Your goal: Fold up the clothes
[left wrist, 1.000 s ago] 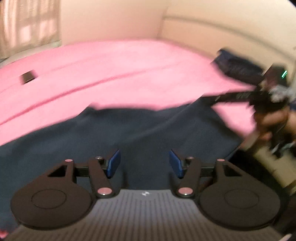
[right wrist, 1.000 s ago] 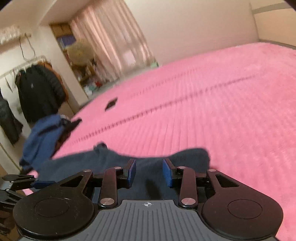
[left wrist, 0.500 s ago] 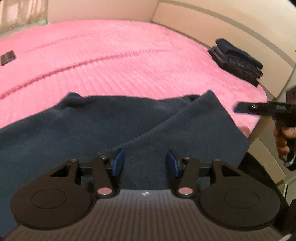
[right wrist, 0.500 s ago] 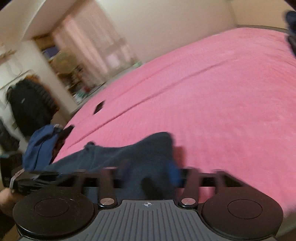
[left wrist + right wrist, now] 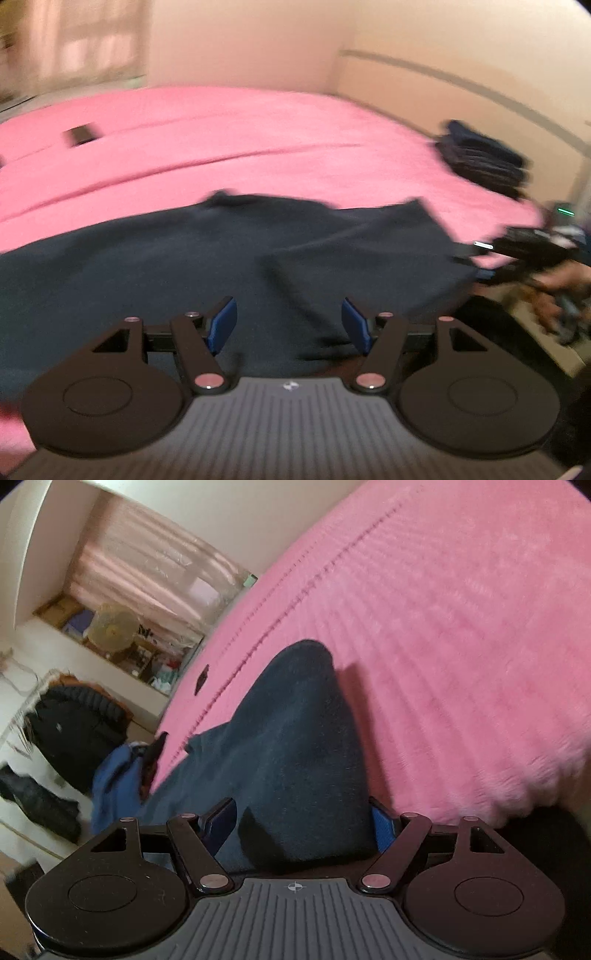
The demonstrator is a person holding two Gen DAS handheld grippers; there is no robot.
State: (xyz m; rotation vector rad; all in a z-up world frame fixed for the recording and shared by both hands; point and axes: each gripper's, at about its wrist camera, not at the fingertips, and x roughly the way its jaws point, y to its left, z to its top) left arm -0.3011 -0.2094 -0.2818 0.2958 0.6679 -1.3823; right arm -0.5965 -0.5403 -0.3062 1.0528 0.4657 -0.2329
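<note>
A dark navy garment (image 5: 147, 266) lies spread on the pink bed (image 5: 258, 129), with one flap folded over itself on the right. My left gripper (image 5: 288, 326) hovers low over its near edge. Its jaws are opening, and the blue pads stand apart with cloth below them, not pinched. In the right wrist view, a rounded fold of the navy garment (image 5: 288, 738) runs between the pads of my right gripper (image 5: 299, 829). Those jaws are opening wide and do not press the cloth. A hand holds the right gripper (image 5: 491, 258) at the bed's right edge.
A stack of folded dark clothes (image 5: 484, 162) sits at the bed's far right corner. A small dark flat object (image 5: 79, 134) lies on the bed far left. A blue garment (image 5: 114, 786) is heaped at the bed's edge, and a black jacket (image 5: 77, 731) hangs beyond it.
The right gripper let go of the navy cloth, its jaws spreading wide, and it rolled and sank toward the bed. The flap now lies folded over. The left gripper shifted sideways over the garment.
</note>
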